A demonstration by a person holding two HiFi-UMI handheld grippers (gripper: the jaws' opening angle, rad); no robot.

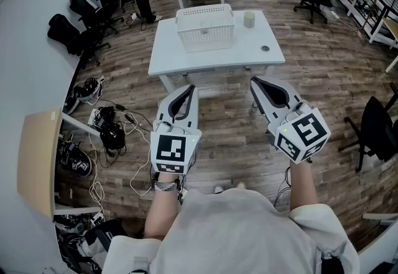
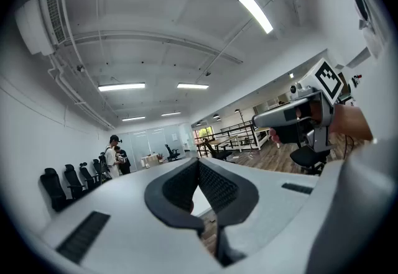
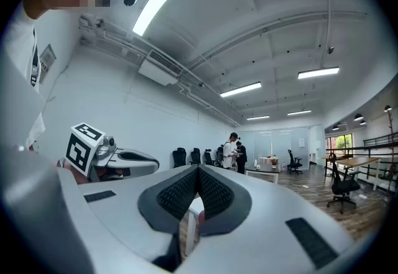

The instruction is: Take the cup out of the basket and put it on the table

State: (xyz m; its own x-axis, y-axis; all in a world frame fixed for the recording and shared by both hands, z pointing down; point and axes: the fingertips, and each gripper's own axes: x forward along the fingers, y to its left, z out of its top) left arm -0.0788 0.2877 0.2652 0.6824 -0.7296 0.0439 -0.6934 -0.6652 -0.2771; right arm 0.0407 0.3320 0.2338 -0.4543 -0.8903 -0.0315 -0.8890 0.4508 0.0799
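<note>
Left tongs (image 1: pixel 188 90) and right tongs (image 1: pixel 255 82) are held side by side and well apart from each other, both clenched with tips meeting and nothing between them (each tongs' own view shows the pads pressed together). Ahead of both tips lies a strip of bare wooden floor (image 1: pixel 323 74), then the near edge of the white table (image 1: pixel 186 58). The basket (image 1: pixel 205 27) stands toward the table's far edge, ahead of the gap between the tongs. The cup (image 1: pixel 249 19) stands upright on the tabletop just beside the basket's right wall, ahead of the right tongs. A small round object (image 1: pixel 265 49) sits near the table's right edge. Cables (image 1: pixel 115 133) clutter the floor left of the left tongs; a black chair (image 1: pixel 379 133) stands right of the right tongs.
</note>
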